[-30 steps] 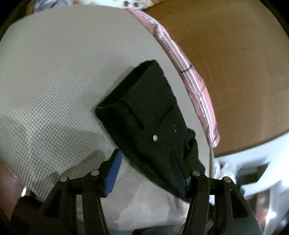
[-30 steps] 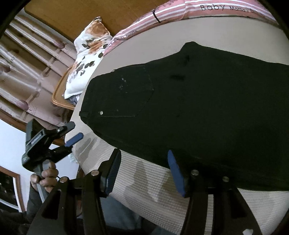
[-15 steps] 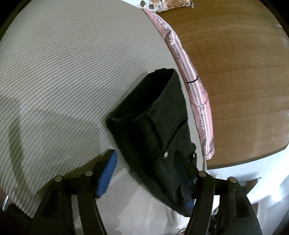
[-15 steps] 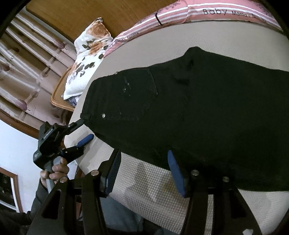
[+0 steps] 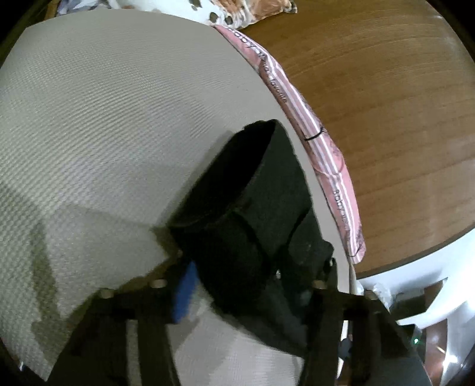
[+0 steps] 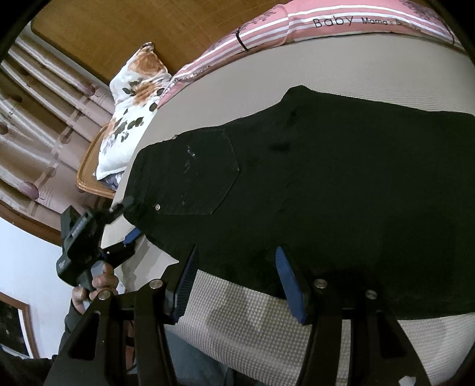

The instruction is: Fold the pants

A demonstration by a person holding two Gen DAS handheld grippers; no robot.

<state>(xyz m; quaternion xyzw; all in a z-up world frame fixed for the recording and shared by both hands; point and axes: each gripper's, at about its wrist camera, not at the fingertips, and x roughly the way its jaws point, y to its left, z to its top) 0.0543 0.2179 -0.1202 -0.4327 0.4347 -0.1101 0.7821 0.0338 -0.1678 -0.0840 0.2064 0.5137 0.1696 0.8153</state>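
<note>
White textured bed | black pants spread flat, waistband gaping

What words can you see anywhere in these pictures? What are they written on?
"Baby" stands on the pink striped cloth along the far edge of the bed.
"Mama's" follows it in smaller letters; the rest is cut off.
The left wrist view shows the same cloth's print, too warped to read.
White lettering on the left gripper body is too small to read.
The black pants carry no text.
</note>
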